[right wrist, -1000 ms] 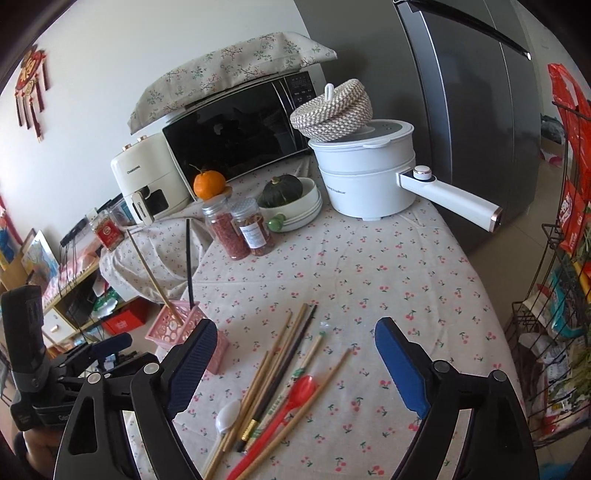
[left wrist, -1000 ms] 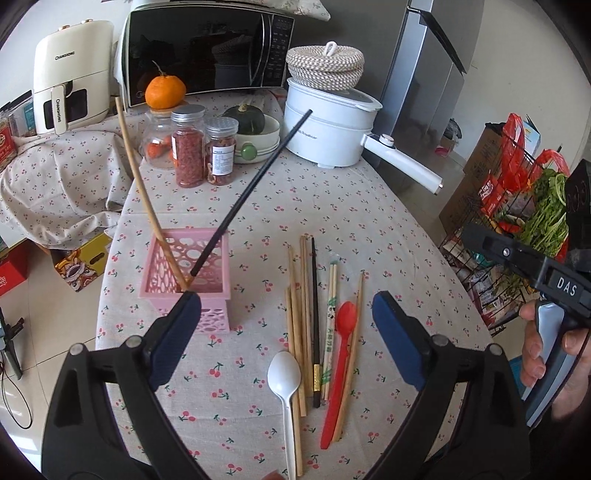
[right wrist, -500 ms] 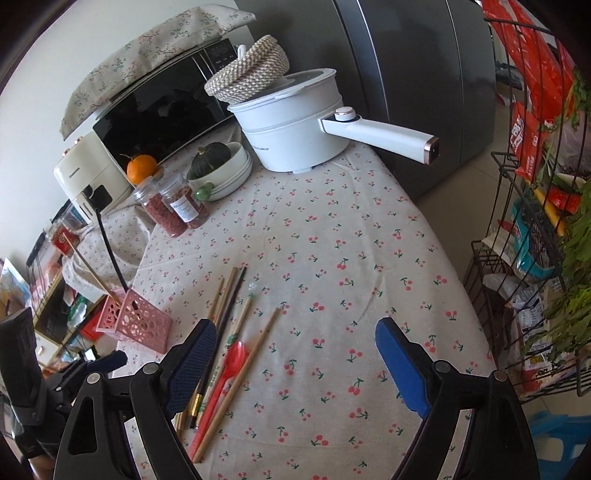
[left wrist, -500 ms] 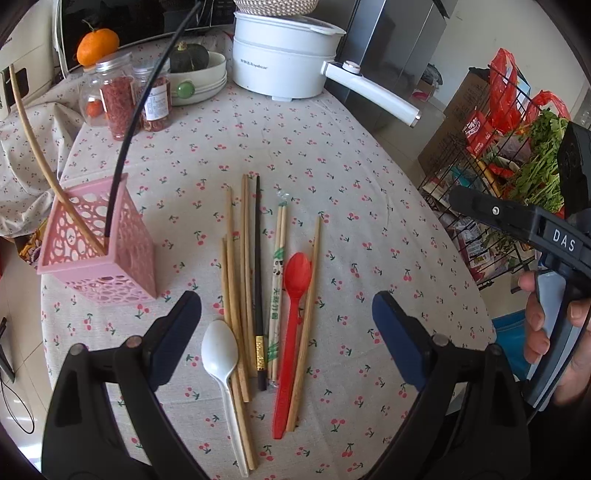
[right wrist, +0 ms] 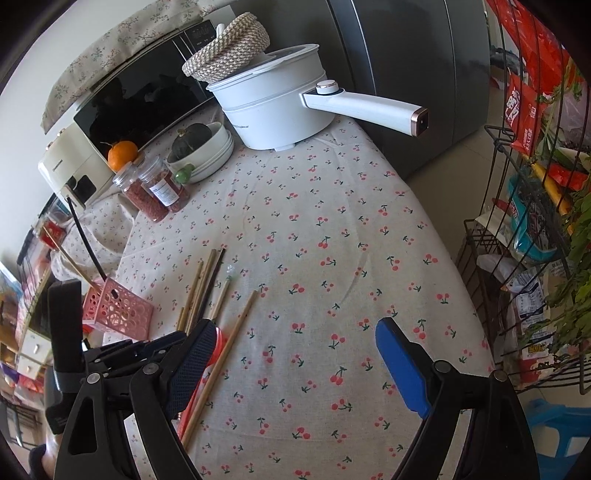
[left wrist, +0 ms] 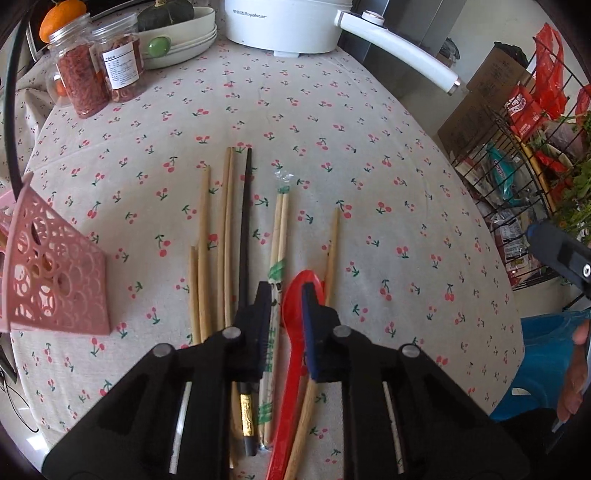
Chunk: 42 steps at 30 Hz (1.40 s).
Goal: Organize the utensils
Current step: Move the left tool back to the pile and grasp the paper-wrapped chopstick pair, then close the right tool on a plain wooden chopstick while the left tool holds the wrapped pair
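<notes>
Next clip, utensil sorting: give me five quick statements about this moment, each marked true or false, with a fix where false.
1. The left tool has its fingers closed in around the red spoon. True.
2. The right tool is clamped on a chopstick. False: it is open and holds nothing.
3. A black chopstick stands in the pink basket. True.
4. The white pot sits on the floor. False: it sits on the cherry-print tablecloth.
5. The orange lies among the chopsticks. False: it is back by the jars.

"Royalstar" on the white electric pot (left wrist: 284,22); jar labels too small to read.
</notes>
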### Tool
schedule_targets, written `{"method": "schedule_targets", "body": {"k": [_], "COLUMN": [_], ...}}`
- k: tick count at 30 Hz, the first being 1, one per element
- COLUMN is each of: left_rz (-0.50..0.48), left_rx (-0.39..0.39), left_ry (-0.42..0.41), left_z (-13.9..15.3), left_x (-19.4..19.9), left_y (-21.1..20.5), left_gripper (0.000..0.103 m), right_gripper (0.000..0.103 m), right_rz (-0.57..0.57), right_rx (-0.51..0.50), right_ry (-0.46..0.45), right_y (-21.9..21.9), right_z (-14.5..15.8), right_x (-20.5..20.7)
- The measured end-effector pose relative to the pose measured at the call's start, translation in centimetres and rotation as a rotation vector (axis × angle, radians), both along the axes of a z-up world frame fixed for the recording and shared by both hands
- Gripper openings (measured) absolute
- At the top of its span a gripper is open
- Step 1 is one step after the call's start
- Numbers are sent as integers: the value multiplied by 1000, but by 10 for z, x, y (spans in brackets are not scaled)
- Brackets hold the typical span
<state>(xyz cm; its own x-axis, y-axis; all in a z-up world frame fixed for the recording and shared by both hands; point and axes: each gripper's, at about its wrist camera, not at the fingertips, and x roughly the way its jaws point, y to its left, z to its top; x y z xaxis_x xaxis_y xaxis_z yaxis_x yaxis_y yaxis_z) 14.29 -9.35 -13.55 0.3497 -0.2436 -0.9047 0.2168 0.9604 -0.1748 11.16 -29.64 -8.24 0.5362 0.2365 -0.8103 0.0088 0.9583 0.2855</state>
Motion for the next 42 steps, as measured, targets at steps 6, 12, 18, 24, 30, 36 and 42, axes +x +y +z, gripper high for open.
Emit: {"method": "schedule_targets", "body": {"k": [6, 12, 18, 24, 30, 36, 42], "left_rz": [43, 34, 41, 43, 29, 29, 47], "left_rx": [-31, 1, 13, -12, -48, -85, -133], "left_ry": [43, 55, 65, 25, -92, -175, -199], "left_z": [-15, -21, -21, -11, 31, 59, 69], "left_x": [19, 30, 35, 28, 6, -22, -40], "left_y": [4, -6, -7, 0, 16, 36, 61], "left_gripper": [16, 16, 12, 11, 11, 11, 11], "right_gripper": [89, 89, 89, 89, 89, 89, 89], "right_rz": [-10, -25, -29, -59, -95, -97, -69], "right_rx": [4, 16, 19, 26, 112, 178, 127], "right_ry": [17, 42, 55, 91, 137, 188, 210], "right_y": [-7, -12, -14, -21, -25, -12, 16], "right_z": [-6, -13, -17, -26, -36, -46, -54], "right_x": [4, 8, 10, 12, 18, 27, 38]}}
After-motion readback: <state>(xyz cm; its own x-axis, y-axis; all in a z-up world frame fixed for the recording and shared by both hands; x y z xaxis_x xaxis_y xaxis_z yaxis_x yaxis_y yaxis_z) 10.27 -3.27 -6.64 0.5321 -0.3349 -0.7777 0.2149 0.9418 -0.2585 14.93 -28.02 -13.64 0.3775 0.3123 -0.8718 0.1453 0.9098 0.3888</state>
